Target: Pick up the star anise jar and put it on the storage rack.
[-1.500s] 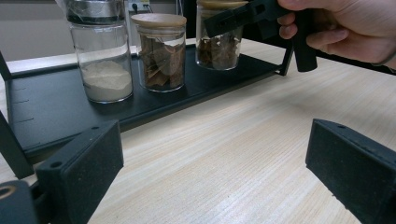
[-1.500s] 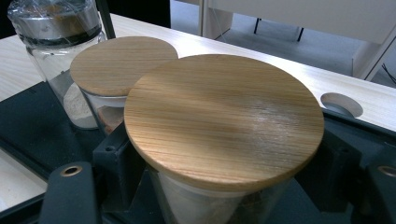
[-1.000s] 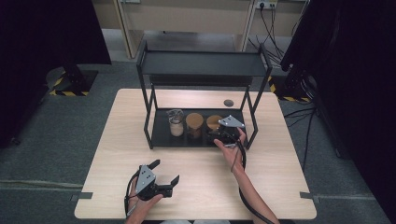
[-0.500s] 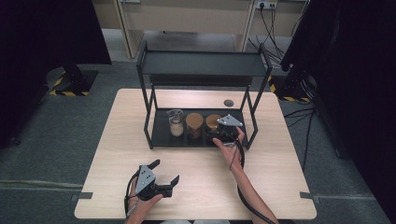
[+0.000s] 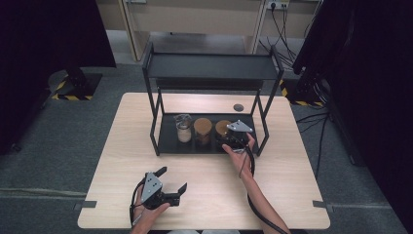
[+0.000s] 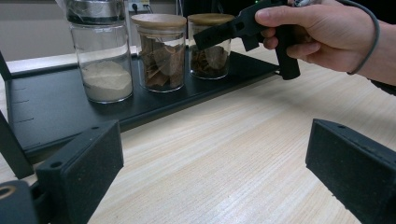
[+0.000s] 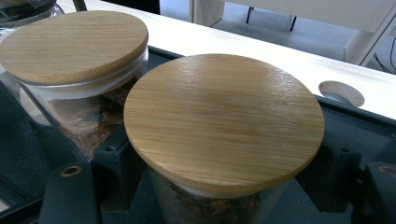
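Note:
Three glass jars stand in a row on the black tray (image 5: 168,140) of a metal rack. The left jar (image 5: 183,129) has a metal clasp lid and holds pale powder. The middle jar (image 5: 202,129) and the right jar (image 5: 222,127) have wooden lids over brown contents. My right gripper (image 5: 229,136) is open, one jaw on each side of the right jar (image 7: 224,121) just below its lid. My left gripper (image 5: 174,179) rests open near the table's front edge with nothing between its jaws (image 6: 215,154); it looks toward the jars (image 6: 161,51).
The rack's top shelf (image 5: 209,66) overhangs the jars, with posts at each tray corner. A round cable hole (image 5: 238,107) sits in the table behind the rack. Bare wooden tabletop (image 5: 292,165) lies in front of the rack and beside it.

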The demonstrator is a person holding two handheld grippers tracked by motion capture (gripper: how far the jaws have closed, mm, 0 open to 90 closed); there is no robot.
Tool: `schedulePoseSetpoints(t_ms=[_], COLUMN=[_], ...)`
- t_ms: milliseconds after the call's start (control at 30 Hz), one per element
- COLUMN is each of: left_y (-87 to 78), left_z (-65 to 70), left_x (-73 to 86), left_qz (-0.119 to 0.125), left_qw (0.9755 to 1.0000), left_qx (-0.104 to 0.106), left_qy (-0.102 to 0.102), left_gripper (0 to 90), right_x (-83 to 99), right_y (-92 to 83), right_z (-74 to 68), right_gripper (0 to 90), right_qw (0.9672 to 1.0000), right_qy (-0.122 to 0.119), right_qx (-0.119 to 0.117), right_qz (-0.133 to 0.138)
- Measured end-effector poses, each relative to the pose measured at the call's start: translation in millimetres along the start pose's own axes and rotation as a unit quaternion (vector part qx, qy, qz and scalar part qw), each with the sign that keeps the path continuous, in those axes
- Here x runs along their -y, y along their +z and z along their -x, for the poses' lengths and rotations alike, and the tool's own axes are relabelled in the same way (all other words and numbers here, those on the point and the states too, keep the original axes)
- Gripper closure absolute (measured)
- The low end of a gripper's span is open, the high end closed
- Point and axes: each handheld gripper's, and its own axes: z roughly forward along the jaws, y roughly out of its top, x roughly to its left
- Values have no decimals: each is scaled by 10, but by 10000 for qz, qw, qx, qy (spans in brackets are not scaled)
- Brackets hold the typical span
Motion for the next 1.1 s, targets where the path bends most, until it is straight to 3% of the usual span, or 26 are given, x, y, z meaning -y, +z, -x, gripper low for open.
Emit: schedulePoseSetpoints(t_ms=[200,267,600,1100], left_y=[0,-1,1,1], left_z=[2,2,4,4], left_x=[1,1,0,1], left_qz=[3,6,1,6], left_qw=[10000,10000,10000,10000], left_qx=[1,1,-1,-1], left_qy=[6,8,14,15], left_gripper=[35,35,36,35], right_x=[7,0,-18,-10], right_y=[2,-8,-81,-170], right_z=[21,16,34,-15], right_gripper=[251,217,71,55], right_qw=[10000,10000,9997,9994], right_qy=[45,-9,209,331], right_qx=[-49,10,-11,-118], right_qz=[-15,-14,-120,-74])
